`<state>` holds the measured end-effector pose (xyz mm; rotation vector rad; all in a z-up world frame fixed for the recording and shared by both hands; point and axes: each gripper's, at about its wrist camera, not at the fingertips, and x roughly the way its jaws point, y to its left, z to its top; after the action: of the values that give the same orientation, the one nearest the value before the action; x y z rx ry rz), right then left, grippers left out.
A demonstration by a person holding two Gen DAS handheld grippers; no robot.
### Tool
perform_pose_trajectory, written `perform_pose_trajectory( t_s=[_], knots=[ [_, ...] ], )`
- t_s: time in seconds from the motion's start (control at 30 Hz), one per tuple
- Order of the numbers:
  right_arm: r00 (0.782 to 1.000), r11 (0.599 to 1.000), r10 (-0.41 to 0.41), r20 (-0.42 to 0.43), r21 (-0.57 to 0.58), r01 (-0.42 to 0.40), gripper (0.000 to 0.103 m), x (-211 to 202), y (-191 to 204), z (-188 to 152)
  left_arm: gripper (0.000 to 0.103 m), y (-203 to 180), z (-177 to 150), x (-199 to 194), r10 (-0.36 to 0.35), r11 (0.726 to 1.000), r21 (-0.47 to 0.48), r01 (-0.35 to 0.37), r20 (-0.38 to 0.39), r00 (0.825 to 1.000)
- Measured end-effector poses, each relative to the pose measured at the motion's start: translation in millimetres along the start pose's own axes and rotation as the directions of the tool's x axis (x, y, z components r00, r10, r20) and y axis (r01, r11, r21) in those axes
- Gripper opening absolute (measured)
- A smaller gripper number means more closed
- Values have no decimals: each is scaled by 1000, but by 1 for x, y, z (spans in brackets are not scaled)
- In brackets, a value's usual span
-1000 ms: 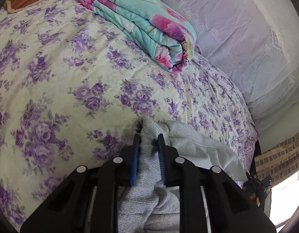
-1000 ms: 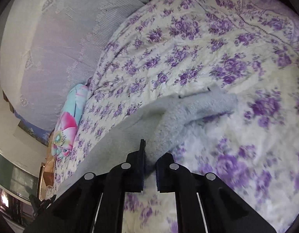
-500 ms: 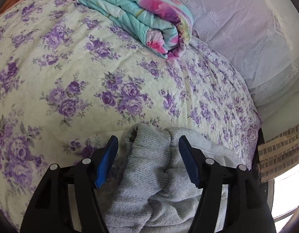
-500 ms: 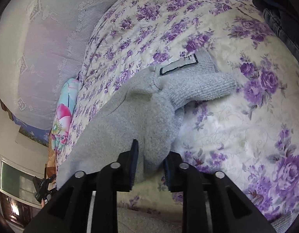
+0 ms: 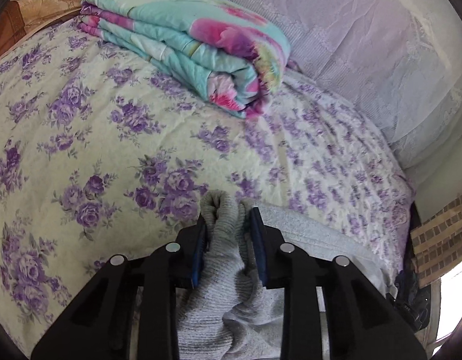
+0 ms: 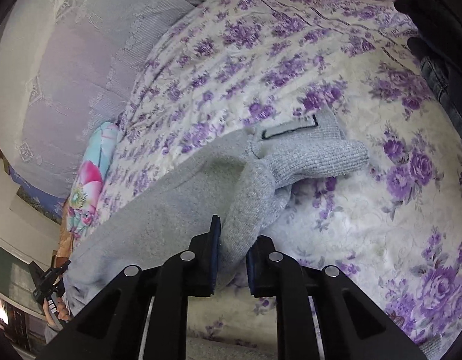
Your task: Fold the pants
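Observation:
The grey knit pants (image 6: pixel 177 210) lie on the bed with the purple-flowered sheet (image 6: pixel 335 69). In the right wrist view a ribbed band with a white label (image 6: pixel 290 130) lies folded at the far end. My right gripper (image 6: pixel 232 249) is shut on a thick fold of the pants. In the left wrist view my left gripper (image 5: pixel 229 234) is shut on a bunched ribbed end of the pants (image 5: pixel 225 210), just above the sheet (image 5: pixel 111 138). The rest of the pants trails back under the gripper.
A folded teal and pink floral quilt (image 5: pixel 195 48) lies at the back of the bed, against a pale lace-covered headboard (image 5: pixel 365 45). Dark clothing (image 6: pixel 440 45) lies at the right edge in the right wrist view. The bed edge drops off at the right (image 5: pixel 410 210).
My left gripper, open half a second ago, has closed again on the bunched end. My right gripper still holds its fold, and the label end has shifted a little farther away.

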<state>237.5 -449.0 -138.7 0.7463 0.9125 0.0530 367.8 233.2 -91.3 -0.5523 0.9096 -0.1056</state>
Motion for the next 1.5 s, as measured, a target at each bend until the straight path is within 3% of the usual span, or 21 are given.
perform_pose_trajectory(
  t_s=[0.07, 0.1, 0.17, 0.23, 0.33, 0.43, 0.53, 0.6, 0.67, 0.7, 0.77, 0.9, 0.97, 1.03, 1.1, 1.13, 1.17, 1.27, 1.33, 1.43, 1.5],
  knots=[
    [999, 998, 43, -13, 50, -42, 15, 0, -13, -4, 41, 14, -6, 18, 30, 999, -39, -32, -53, 998],
    [998, 997, 53, -13, 64, -52, 15, -5, -16, -5, 46, 21, -9, 17, 7, 998, -63, -10, -55, 998],
    [999, 997, 39, 8, 65, -40, 22, -17, -17, -6, 51, 27, -11, 3, -32, 995, -92, 28, -47, 998],
    [999, 999, 3, 51, 36, -5, 28, -34, -13, -9, 60, 28, -14, -19, -16, 996, -93, 15, -9, 1000],
    [990, 999, -14, 141, -32, 18, 28, -59, -1, -15, 60, 29, -22, -51, -24, 998, -54, 24, 13, 1000],
    [987, 994, 45, 151, -108, -29, 28, -65, 23, -20, 60, 30, -39, -73, -31, 999, -26, 31, 7, 999],
    [992, 977, 87, 97, -202, -66, 29, -50, 54, -25, 61, 27, -60, -81, -25, 1000, 6, 25, -12, 1000],
    [995, 969, 92, 42, -233, -80, 32, -32, 66, -28, 63, 29, -72, -79, 32, 999, 32, -32, -21, 999],
    [998, 978, 45, -47, -204, -54, 42, -3, 61, -30, 65, 41, -81, -70, 89, 996, 19, -89, -37, 995],
    [995, 985, 22, -94, -168, -38, 41, 12, 52, -31, 65, 53, -85, -64, 106, 994, -3, -106, -58, 993],
    [995, 991, 46, -89, -125, -57, 22, 14, 39, -31, 65, 70, -94, -61, 51, 998, -43, -53, -51, 997],
    [992, 992, 103, -78, -68, -109, 22, -2, 29, -32, 65, 77, -102, -84, 10, 995, -98, -11, -5, 1000],
    [994, 985, 107, -21, -135, -109, 25, -17, 38, -37, 66, 72, -108, -100, -35, 995, -91, 37, 24, 999],
    [988, 966, 152, 21, -212, -144, 27, -33, 52, -42, 73, 60, -110, -112, -10, 999, -45, 12, 52, 999],
    [975, 945, 216, 44, -262, -197, 52, -44, 67, -44, 86, 43, -110, -123, 37, 999, 20, -39, 100, 994],
    [967, 933, 246, 58, -284, -220, 77, -49, 74, -45, 91, 35, -108, -126, 52, 997, 55, -59, 122, 991],
    [960, 923, 266, 84, -310, -229, 85, -55, 82, -47, 91, 27, -106, -127, 64, 993, 87, -76, 140, 988],
    [927, 862, 349, 137, -434, -260, 100, -69, 104, -51, 92, 14, -94, -120, 78, 988, 123, -97, 151, 985],
    [938, 836, 312, 149, -513, -197, 100, -72, 118, -50, 93, 10, -84, -110, 71, 988, 125, -89, 144, 987],
    [966, 783, 240, 97, -608, -134, 100, -67, 142, -45, 93, 4, -69, -94, 68, 988, 131, -84, 125, 990],
    [973, 750, 214, 86, -653, -107, 100, -62, 154, -42, 93, 2, -58, -83, 72, 986, 140, -88, 114, 991]
  ],
)
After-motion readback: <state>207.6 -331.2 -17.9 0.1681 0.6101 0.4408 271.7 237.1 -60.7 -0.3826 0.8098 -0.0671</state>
